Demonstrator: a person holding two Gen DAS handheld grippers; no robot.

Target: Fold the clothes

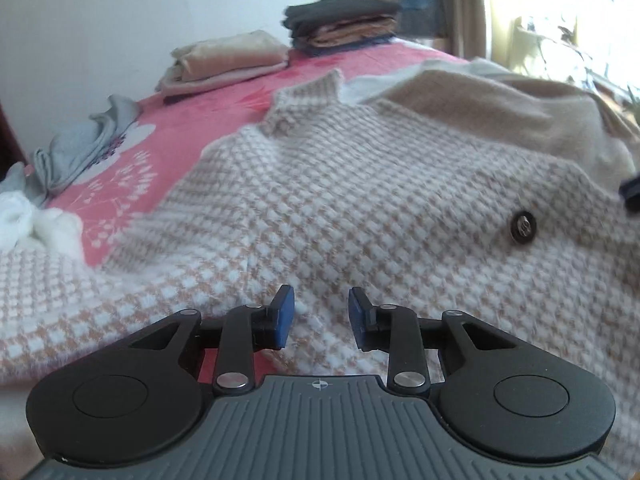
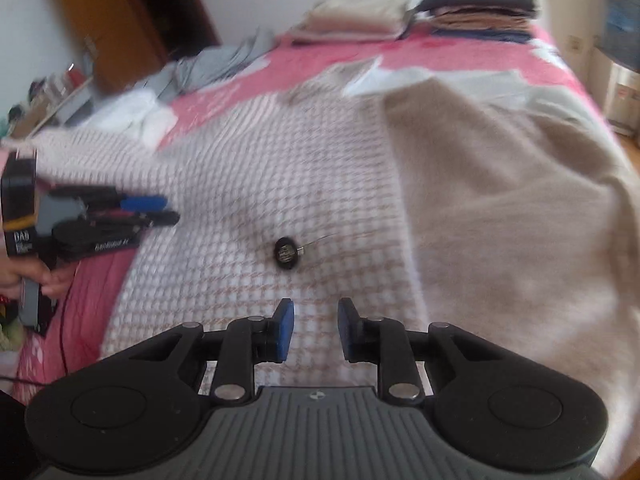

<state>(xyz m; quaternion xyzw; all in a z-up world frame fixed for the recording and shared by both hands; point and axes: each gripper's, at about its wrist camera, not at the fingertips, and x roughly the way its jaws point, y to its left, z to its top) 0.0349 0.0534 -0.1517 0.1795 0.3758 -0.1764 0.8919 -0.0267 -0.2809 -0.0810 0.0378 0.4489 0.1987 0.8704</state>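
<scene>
A beige-and-white checked knit cardigan (image 1: pixel 360 200) (image 2: pixel 248 184) lies spread over the pink bed, with one dark round button (image 1: pixel 524 226) (image 2: pixel 287 253) on its front. Its plain tan lining (image 1: pixel 500 112) (image 2: pixel 500 200) is turned out on the right side. My left gripper (image 1: pixel 321 318) hovers low over the cardigan's near part, open, nothing between its blue pads. My right gripper (image 2: pixel 316 330) is open too, just short of the button. The left gripper (image 2: pixel 144 210) shows at the left edge of the right wrist view, held by a hand (image 2: pixel 24 276).
Two folded piles sit at the far end of the bed: a beige one (image 1: pixel 228 62) (image 2: pixel 356 18) and a dark-topped one (image 1: pixel 344 22) (image 2: pixel 480 4). Crumpled grey (image 1: pixel 88 140) (image 2: pixel 216 64) and white clothes (image 1: pixel 28 216) (image 2: pixel 132 116) lie at the left. A wooden wardrobe (image 2: pixel 120 12) stands beyond.
</scene>
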